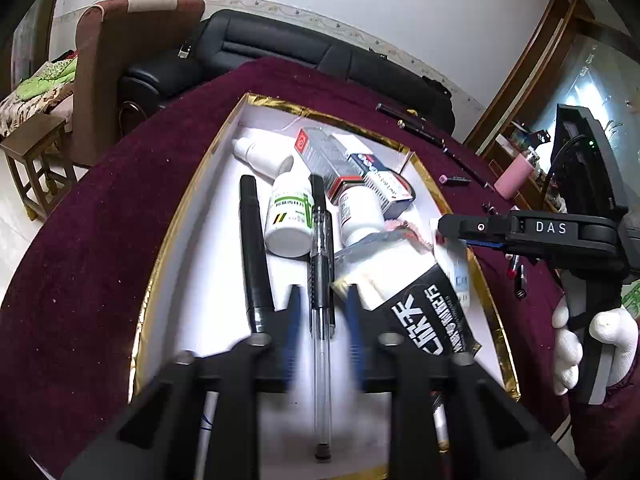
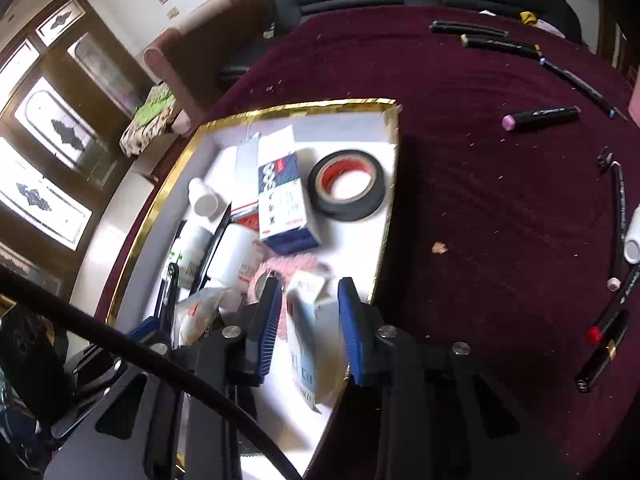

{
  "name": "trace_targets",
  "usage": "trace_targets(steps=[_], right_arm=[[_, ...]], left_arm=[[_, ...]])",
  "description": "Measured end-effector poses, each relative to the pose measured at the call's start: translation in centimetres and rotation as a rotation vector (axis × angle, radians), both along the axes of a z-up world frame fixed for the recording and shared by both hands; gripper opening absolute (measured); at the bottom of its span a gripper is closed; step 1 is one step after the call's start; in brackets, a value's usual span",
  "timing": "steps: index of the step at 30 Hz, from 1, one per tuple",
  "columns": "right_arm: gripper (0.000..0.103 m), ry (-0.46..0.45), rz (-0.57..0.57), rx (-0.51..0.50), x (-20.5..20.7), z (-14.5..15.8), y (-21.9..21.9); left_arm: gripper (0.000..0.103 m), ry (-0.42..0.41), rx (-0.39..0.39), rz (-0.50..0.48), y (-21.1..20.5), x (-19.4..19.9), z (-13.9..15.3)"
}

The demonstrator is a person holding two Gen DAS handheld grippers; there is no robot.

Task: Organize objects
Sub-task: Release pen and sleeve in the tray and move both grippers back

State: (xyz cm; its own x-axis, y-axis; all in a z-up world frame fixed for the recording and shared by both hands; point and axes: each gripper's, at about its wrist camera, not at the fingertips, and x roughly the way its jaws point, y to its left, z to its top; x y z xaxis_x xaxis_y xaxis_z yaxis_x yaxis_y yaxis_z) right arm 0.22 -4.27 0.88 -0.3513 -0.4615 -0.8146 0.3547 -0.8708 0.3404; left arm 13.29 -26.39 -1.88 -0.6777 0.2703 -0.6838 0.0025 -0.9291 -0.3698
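Note:
A white gold-rimmed tray [image 1: 192,184] on the maroon cloth holds bottles, boxes and pens. My left gripper [image 1: 322,304] is open over the tray, its blurred blue fingers on either side of a clear pen with black grip [image 1: 322,280] that lies flat. A black marker [image 1: 254,248] lies to its left, a white green-label bottle [image 1: 290,216] beyond. My right gripper [image 2: 308,316] is open around a white and blue box [image 2: 310,344] at the tray's near right corner [image 2: 384,240]. The pads do not visibly press it. The right gripper also shows in the left wrist view [image 1: 452,226].
In the tray: a black tape roll [image 2: 347,186], a blue-white box [image 2: 280,196], a pink coil [image 2: 288,268], a black packet [image 1: 432,312]. Loose markers [image 2: 540,118], pens [image 2: 500,44] and a lipstick [image 2: 604,344] lie on the cloth right of the tray. A black sofa [image 1: 280,48] stands behind.

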Motion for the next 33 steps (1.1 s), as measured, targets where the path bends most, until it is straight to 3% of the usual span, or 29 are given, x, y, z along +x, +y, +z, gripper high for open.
trace_targets(steps=[1, 6, 9, 12, 13, 15, 18, 22, 24, 26, 27, 29, 30, 31, 33], right_arm=[[0.031, 0.008, -0.006, -0.008, 0.0, 0.3, 0.3], [0.034, 0.032, -0.03, -0.048, 0.4, 1.3, 1.5], [0.034, 0.036, -0.036, -0.072, 0.7, 1.5, 1.9], [0.035, 0.035, -0.046, -0.102, 1.1, 1.7, 2.9], [0.035, 0.035, -0.053, -0.113, 1.2, 1.7, 3.4], [0.036, 0.038, -0.063, -0.133, 1.3, 1.8, 4.3], [0.036, 0.049, -0.079, -0.167, 1.5, 2.2, 5.7], [0.036, 0.097, -0.111, -0.201, 2.4, 3.9, 8.4], [0.036, 0.148, -0.139, -0.207, 3.3, 5.6, 10.0], [0.036, 0.237, -0.159, -0.19, 4.6, 7.7, 11.4], [0.036, 0.327, -0.18, -0.157, 6.0, 9.4, 12.3], [0.059, 0.519, -0.237, -0.066, 8.8, 12.2, 13.5], [0.085, 0.652, -0.277, -0.016, 10.8, 13.8, 14.1], [0.099, 0.756, -0.309, 0.005, 12.3, 14.6, 14.7], [0.103, 0.975, -0.357, -0.026, 15.5, 15.1, 16.3]], left_arm=[[0.038, 0.01, 0.008, 0.0, -0.1, 0.2, 0.2], [0.054, 0.064, 0.047, 0.0, -0.4, 0.9, 1.4], [0.077, 0.115, 0.071, 0.001, -0.5, 1.4, 2.4], [0.09, 0.219, 0.189, -0.02, -1.2, 2.3, 3.6], [0.102, 0.255, 0.259, -0.033, -1.6, 2.7, 4.0], [0.102, 0.33, 0.424, -0.051, -2.5, 3.3, 4.3], [0.102, 0.372, 0.596, -0.087, -3.1, 3.5, 4.2], [0.102, 0.409, 0.723, -0.16, -1.7, 3.4, 4.7], [0.102, 0.418, 0.74, -0.192, -0.9, 3.3, 5.0], [0.102, 0.428, 0.736, -0.23, 0.3, 3.1, 5.8], [0.102, 0.427, 0.735, -0.252, 0.9, 3.0, 6.3], [0.102, 0.403, 0.714, -0.322, 2.9, 2.3, 7.4], [0.102, 0.392, 0.704, -0.344, 3.6, 2.2, 7.6], [0.102, 0.376, 0.697, -0.377, 4.7, 2.0, 8.0], [0.102, 0.365, 0.704, -0.422, 6.7, 1.7, 8.2]])
